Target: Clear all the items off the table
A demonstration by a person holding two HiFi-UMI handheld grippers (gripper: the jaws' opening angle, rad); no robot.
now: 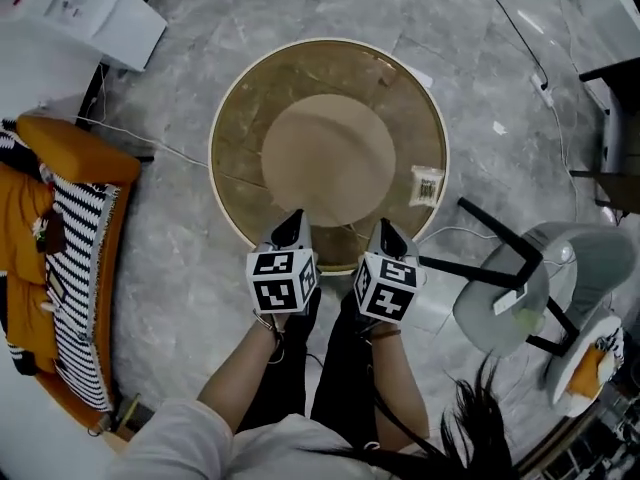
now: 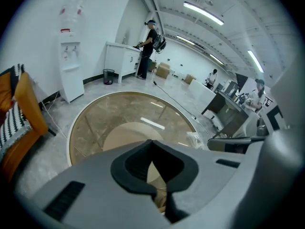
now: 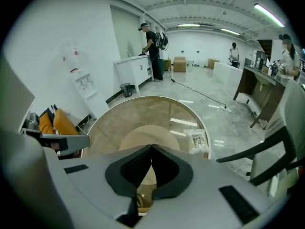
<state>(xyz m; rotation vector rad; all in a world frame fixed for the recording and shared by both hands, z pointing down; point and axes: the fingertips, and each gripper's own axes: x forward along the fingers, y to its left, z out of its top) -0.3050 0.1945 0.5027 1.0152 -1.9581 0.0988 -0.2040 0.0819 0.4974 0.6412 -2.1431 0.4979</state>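
Approach step. Left gripper (image 1: 291,226) and right gripper (image 1: 390,236) poised at near rim of table (image 1: 225,108), jaws of both clenched, empty. Packet (image 1: 427,185) uncleared (right side of glass). Next: right gripper must open, reach packet.

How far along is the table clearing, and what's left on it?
Mostly done: the round glass table looks bare except one small clear packet near its right edge. Nothing in hand: the left gripper and right gripper are both shut and empty, at the near rim. Left: that packet.
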